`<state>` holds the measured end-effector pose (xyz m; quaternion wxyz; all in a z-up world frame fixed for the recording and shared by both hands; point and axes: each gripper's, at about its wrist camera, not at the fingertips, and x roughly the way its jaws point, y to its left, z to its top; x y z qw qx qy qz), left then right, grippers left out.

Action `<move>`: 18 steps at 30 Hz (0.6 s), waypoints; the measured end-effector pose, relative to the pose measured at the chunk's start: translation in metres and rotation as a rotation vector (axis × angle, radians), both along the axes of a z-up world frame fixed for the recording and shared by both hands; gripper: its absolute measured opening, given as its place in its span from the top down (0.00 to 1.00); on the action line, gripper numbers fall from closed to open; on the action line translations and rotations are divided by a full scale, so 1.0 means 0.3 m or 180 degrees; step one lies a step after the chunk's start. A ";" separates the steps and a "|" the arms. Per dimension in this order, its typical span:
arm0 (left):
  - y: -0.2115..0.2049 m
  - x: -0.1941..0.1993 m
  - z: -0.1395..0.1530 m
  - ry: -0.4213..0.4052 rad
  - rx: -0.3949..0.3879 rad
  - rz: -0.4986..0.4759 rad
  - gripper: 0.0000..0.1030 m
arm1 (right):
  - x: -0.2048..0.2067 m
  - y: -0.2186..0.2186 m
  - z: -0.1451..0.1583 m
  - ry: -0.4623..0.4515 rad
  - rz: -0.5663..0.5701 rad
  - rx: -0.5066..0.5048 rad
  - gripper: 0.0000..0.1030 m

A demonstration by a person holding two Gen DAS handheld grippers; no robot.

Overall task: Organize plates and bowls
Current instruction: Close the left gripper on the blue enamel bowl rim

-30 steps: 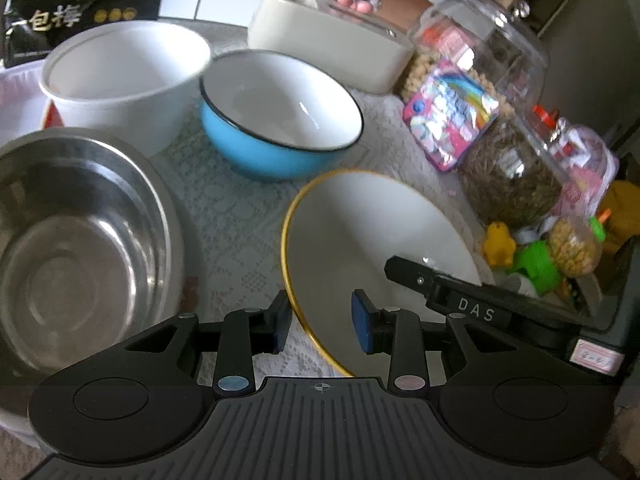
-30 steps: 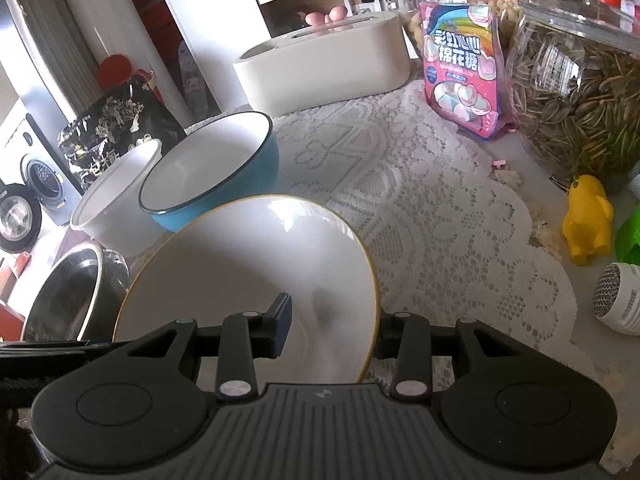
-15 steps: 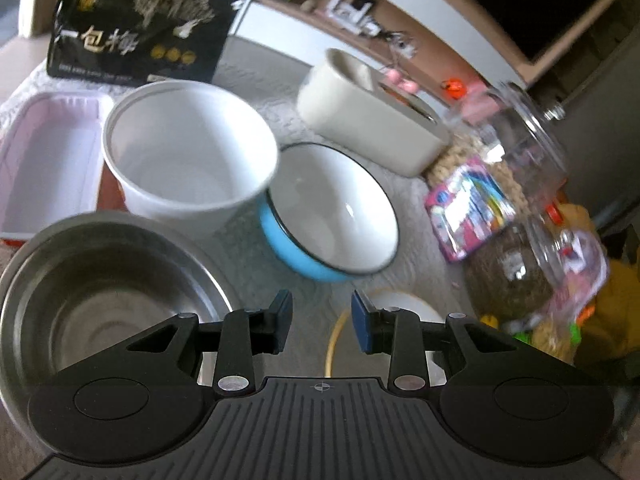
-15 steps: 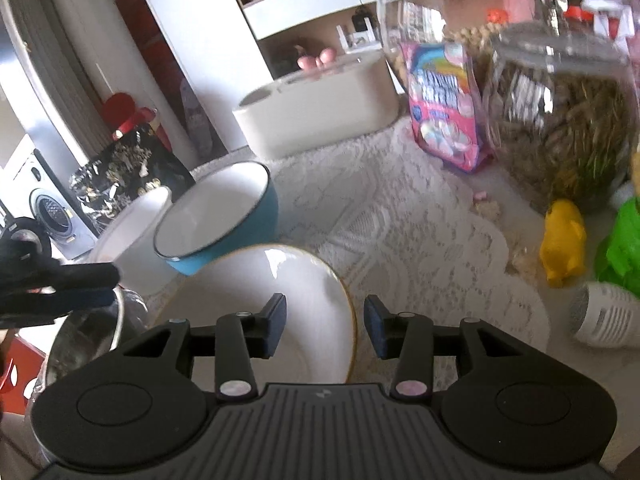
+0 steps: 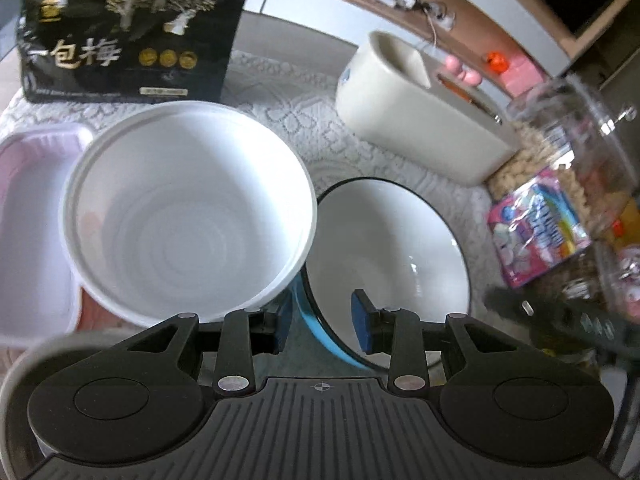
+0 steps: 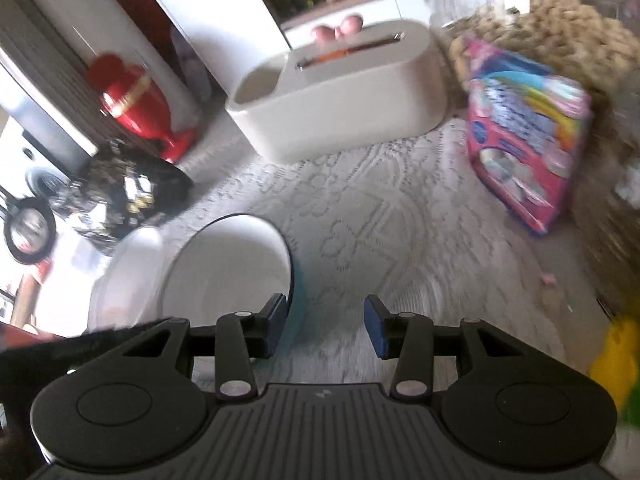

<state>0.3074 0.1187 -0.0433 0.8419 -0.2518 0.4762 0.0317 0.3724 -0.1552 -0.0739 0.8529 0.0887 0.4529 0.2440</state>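
A big white plastic bowl (image 5: 188, 208) stands beside a blue enamel bowl (image 5: 388, 264) with a white inside and a dark rim, the two touching. My left gripper (image 5: 320, 326) hovers open just before them, and the blue bowl's near rim shows in the gap without touching the pads. A steel bowl's rim (image 5: 20, 364) peeks in at lower left. In the right wrist view my right gripper (image 6: 326, 328) is open and holds nothing, its left finger close beside the blue bowl (image 6: 228, 272). The white bowl (image 6: 128, 272) sits further left.
A lace cloth (image 6: 360, 216) covers the table. A beige tissue box (image 5: 420, 128) and a black snack bag (image 5: 128, 28) stand at the back. A pink tray (image 5: 32, 220) lies left. Glass jars (image 5: 580, 152), a pink candy bag (image 6: 524, 140) and a yellow toy (image 6: 616, 360) crowd the right.
My right gripper let go of the gold-rimmed white dish and moved forward to the blue bowl. My left gripper travelled from the steel bowl and that dish toward the white and blue bowls.
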 end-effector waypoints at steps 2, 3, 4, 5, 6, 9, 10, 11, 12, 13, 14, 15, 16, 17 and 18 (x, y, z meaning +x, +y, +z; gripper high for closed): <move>0.004 0.021 -0.019 0.0010 0.0026 -0.0003 0.66 | 0.063 0.046 -0.026 0.0128 0.0056 -0.0028 0.59; 0.003 0.031 -0.026 -0.0018 0.0049 -0.0002 0.67 | 0.087 0.065 -0.038 0.0181 0.0084 -0.0026 0.59; -0.005 0.039 -0.028 -0.0047 0.0091 -0.0021 0.66 | 0.115 0.088 -0.052 0.0238 0.0125 -0.0031 0.59; -0.017 0.049 -0.030 -0.0050 0.0167 -0.0045 0.66 | 0.132 0.108 -0.066 0.0278 0.0160 -0.0042 0.59; -0.028 0.055 -0.031 -0.0049 0.0234 -0.0073 0.65 | 0.147 0.128 -0.081 0.0319 0.0199 -0.0055 0.59; -0.053 0.074 -0.030 -0.0047 0.0375 -0.0179 0.64 | 0.182 0.177 -0.137 0.0523 0.0329 -0.0047 0.63; -0.058 0.077 -0.028 -0.0044 0.0388 -0.0204 0.63 | 0.185 0.185 -0.151 0.0571 0.0369 -0.0021 0.68; -0.062 0.081 -0.027 -0.0040 0.0392 -0.0231 0.62 | 0.182 0.188 -0.157 0.0586 0.0390 -0.0003 0.68; -0.067 0.084 -0.027 -0.0037 0.0385 -0.0261 0.62 | 0.175 0.187 -0.155 0.0545 0.0373 -0.0025 0.68; -0.074 0.092 -0.029 -0.0031 0.0361 -0.0298 0.62 | 0.166 0.181 -0.146 0.0475 0.0363 -0.0062 0.68; -0.082 0.096 -0.032 -0.0026 0.0326 -0.0345 0.62 | 0.155 0.171 -0.135 0.0381 0.0349 -0.0114 0.68; -0.094 0.099 -0.034 -0.0030 0.0286 -0.0401 0.61 | 0.148 0.156 -0.122 0.0305 0.0333 -0.0164 0.68; -0.109 0.105 -0.036 -0.0048 0.0256 -0.0462 0.61 | 0.137 0.133 -0.108 0.0226 0.0303 -0.0212 0.68; -0.125 0.110 -0.040 -0.0054 0.0228 -0.0530 0.61 | 0.132 0.108 -0.092 0.0185 0.0277 -0.0232 0.68; -0.141 0.120 -0.042 -0.0071 0.0203 -0.0594 0.61 | 0.127 0.079 -0.082 0.0148 0.0236 -0.0247 0.68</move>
